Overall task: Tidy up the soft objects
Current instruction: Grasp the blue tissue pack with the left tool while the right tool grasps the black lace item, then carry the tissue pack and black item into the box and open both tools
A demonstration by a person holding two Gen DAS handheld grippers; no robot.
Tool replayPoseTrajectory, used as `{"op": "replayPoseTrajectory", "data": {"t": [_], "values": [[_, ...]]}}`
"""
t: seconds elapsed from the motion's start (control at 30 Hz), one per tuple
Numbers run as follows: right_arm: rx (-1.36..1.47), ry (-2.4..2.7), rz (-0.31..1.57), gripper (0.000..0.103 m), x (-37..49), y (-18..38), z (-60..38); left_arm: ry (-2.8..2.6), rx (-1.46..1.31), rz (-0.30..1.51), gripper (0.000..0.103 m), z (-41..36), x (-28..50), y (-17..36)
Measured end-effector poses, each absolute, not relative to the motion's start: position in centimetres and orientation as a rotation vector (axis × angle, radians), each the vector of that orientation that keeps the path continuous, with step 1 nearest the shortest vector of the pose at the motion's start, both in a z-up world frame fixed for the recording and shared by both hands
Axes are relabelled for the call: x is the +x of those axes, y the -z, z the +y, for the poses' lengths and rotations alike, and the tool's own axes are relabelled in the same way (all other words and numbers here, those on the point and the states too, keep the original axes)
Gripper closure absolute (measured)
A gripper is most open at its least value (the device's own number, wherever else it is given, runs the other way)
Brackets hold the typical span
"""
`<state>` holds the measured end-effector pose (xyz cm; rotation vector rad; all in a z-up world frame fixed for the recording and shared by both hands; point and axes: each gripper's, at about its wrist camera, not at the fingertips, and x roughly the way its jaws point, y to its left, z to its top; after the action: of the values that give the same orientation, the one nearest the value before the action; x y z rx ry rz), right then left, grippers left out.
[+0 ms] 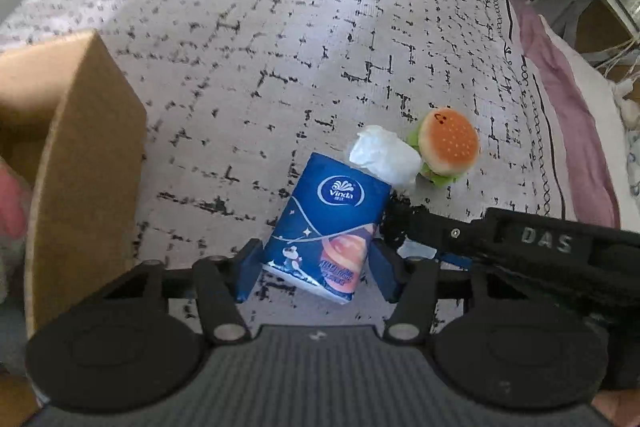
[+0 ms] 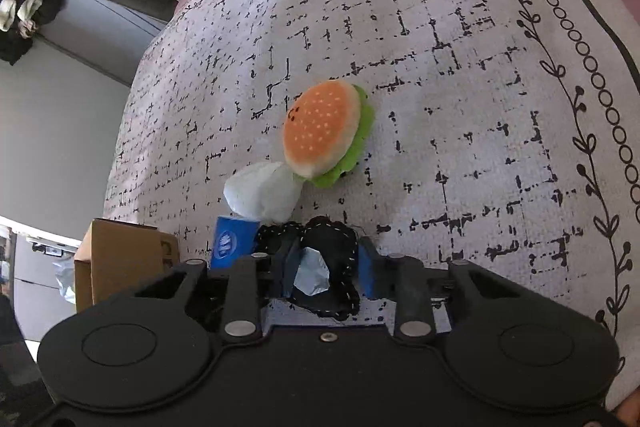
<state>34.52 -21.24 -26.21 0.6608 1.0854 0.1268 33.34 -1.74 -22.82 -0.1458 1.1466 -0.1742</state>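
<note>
- The tissue pack (image 1: 326, 227) lies on the bedspread (image 1: 280, 47) between the blue fingers (image 1: 248, 269) of the left gripper (image 1: 316, 269); the jaws flank its near end, though I cannot tell if they press it.
- The pack's long axis runs away from the left gripper, leaning slightly right, with the Vinda logo at the far end.
- A white wad (image 1: 384, 155) sits at the pack's far right corner, touching the burger plush (image 1: 446, 149) beyond it.
- A cardboard box (image 1: 80, 167) stands well left of the pack, open patterned bedspread between them.
- Beyond the pack the bedspread runs open to its far edge; right of it, the bordered edge meets a pink sheet (image 1: 560, 87).
- The right gripper (image 2: 328, 273) reaches in just right of the pack, its jaws clamped on a dark stitched cloth (image 2: 340, 251) with a pale blue scrap (image 2: 314, 277) in it.
</note>
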Motion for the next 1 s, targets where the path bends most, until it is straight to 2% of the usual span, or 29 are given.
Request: {"op": "replayPoseTrajectory", "data": {"t": [0.13, 1.0], "values": [[0.652, -0.129, 1.061, 0.078, 33.8, 25.5, -21.6, 0.153, -0.177, 1.138, 0.046, -1.1, 32.6, 21.7], [0.618, -0.154, 0.905, 0.078, 28.7, 19.6, -21.6, 0.122, -0.184, 0.963, 0.046, 2.3, 26.7, 13.6]]}}
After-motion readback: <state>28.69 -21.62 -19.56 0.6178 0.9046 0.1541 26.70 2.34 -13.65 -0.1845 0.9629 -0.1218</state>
